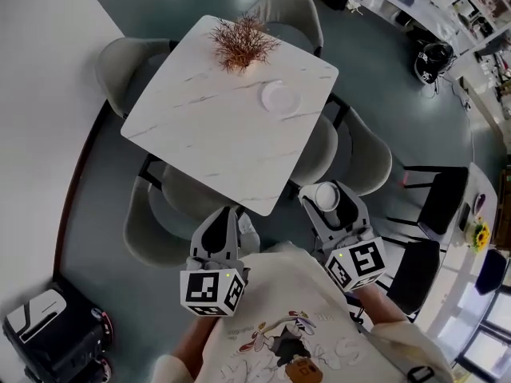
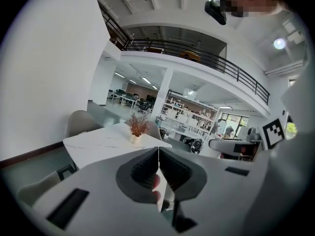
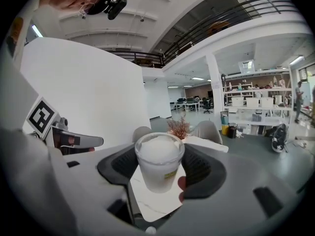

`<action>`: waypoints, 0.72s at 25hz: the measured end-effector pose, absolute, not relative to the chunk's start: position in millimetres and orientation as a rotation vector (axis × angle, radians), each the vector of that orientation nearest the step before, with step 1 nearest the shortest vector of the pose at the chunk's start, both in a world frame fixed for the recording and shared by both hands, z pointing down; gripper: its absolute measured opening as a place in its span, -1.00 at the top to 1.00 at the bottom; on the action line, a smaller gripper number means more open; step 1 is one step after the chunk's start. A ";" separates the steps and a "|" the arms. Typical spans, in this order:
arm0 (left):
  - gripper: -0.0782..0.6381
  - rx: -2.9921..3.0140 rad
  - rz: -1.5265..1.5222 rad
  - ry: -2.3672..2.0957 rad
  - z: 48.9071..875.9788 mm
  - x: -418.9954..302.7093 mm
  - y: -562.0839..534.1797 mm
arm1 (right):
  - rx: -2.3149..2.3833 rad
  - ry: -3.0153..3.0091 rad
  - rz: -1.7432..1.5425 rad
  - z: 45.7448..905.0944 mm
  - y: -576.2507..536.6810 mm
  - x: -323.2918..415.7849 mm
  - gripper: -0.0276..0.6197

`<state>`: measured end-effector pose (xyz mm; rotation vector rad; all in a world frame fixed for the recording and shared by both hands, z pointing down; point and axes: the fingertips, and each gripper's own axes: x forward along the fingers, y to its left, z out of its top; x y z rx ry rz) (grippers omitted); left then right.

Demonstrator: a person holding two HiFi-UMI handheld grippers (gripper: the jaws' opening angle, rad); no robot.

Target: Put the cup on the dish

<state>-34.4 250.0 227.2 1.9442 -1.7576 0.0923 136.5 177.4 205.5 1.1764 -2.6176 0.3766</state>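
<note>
A frosted white cup [image 3: 158,162] sits upright between the jaws of my right gripper [image 3: 160,168], which is shut on it. In the head view the same cup [image 1: 326,195] is held off the table's near right corner by the right gripper [image 1: 329,202]. The white dish [image 1: 279,97] lies on the marble table [image 1: 215,134], far right of its middle, well beyond the cup. My left gripper [image 1: 224,228] hangs just below the table's near edge, and the left gripper [image 2: 158,173] has its jaws closed together with nothing between them.
A vase of dry reddish twigs [image 1: 242,42] stands at the table's far side, left of the dish. Grey chairs [image 1: 351,154] ring the table. A dark wheeled unit [image 1: 48,333] sits on the floor at lower left. A black chair [image 1: 441,202] stands right.
</note>
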 end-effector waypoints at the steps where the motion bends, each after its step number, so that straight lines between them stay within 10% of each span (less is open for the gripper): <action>1: 0.76 1.952 0.095 -1.753 228.6 -40.7 242.3 | 1.175 -2.622 0.380 205.9 170.2 128.1 0.08; 18: 0.76 1.964 0.166 -1.599 262.5 -33.1 135.6 | 1.177 -2.584 0.379 235.1 64.7 104.6 0.08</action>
